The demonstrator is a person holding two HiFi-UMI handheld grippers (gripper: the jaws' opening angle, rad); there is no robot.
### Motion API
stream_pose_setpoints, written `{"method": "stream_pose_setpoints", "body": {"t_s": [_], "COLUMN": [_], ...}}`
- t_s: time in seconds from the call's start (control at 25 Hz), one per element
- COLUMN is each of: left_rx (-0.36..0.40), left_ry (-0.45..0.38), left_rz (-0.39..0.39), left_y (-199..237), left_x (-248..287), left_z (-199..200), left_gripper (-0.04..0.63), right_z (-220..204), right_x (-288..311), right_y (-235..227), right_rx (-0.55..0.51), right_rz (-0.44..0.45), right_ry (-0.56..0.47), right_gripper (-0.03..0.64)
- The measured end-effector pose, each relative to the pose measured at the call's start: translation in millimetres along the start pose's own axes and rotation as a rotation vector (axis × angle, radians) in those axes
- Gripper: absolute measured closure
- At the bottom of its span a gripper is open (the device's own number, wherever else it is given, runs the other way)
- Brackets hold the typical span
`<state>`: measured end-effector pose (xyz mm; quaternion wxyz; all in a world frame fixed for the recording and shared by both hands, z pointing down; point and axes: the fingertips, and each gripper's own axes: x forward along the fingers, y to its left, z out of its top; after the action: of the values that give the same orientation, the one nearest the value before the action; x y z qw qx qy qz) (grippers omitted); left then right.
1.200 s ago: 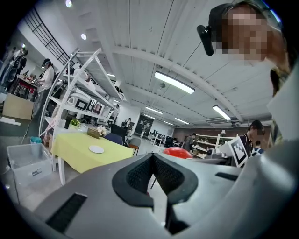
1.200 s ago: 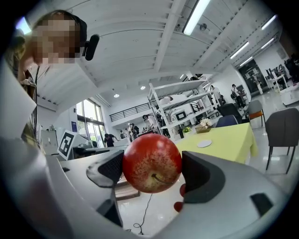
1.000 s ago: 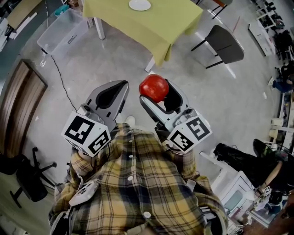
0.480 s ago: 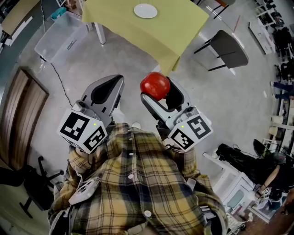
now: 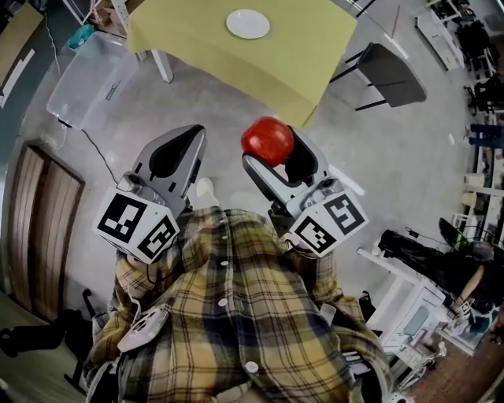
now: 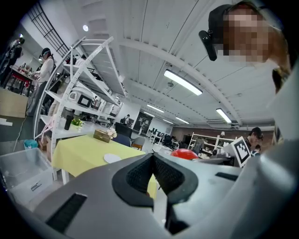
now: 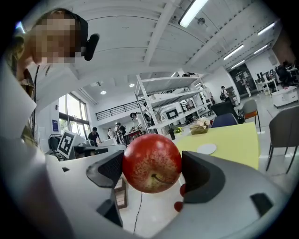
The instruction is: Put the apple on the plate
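We had the round red apple (image 5: 268, 140) clamped in the right gripper (image 5: 274, 151), with the round white plate (image 5: 247, 24) well ahead; the left gripper (image 5: 191, 134) had its fingers together.

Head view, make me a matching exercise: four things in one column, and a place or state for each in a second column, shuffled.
Column one:
1. apple
2. plate
3. left gripper
4. chair

Column two:
A. lies on the yellow table
B. shut, with nothing in it
C. stands beside the table
D. clamped in the right gripper

Pairs: 1-D, 2-A, 3-B, 4-C
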<state>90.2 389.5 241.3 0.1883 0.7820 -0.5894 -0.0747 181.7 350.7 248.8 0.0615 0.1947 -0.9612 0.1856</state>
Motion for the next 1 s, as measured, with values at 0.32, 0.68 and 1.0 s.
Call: {"method": "stream_pose_setpoints", "body": {"t_s": [0.32,0.68,1.0], "left_rx": [-0.021,-0.005,0.001], "left_ry": [0.036,0.041,0.028], "left_rz": [-0.02,-0.016,-0.001], "left_y": [25,59,71], "left_x": [28,88,166], "left_z": [-2,21,47], "left_gripper": [0.588,0.588,0.588], "right_z": [0,26,69], "right_x": [20,68,97], "right_y": [-30,-82,-146], "right_rx": [0.028,0.034,0.02], "right_rz": [-0.054,-0.039,-0.006], "right_ry": [0.017,0.017,0.02], "right_gripper": [0.247,0.247,0.247]}}
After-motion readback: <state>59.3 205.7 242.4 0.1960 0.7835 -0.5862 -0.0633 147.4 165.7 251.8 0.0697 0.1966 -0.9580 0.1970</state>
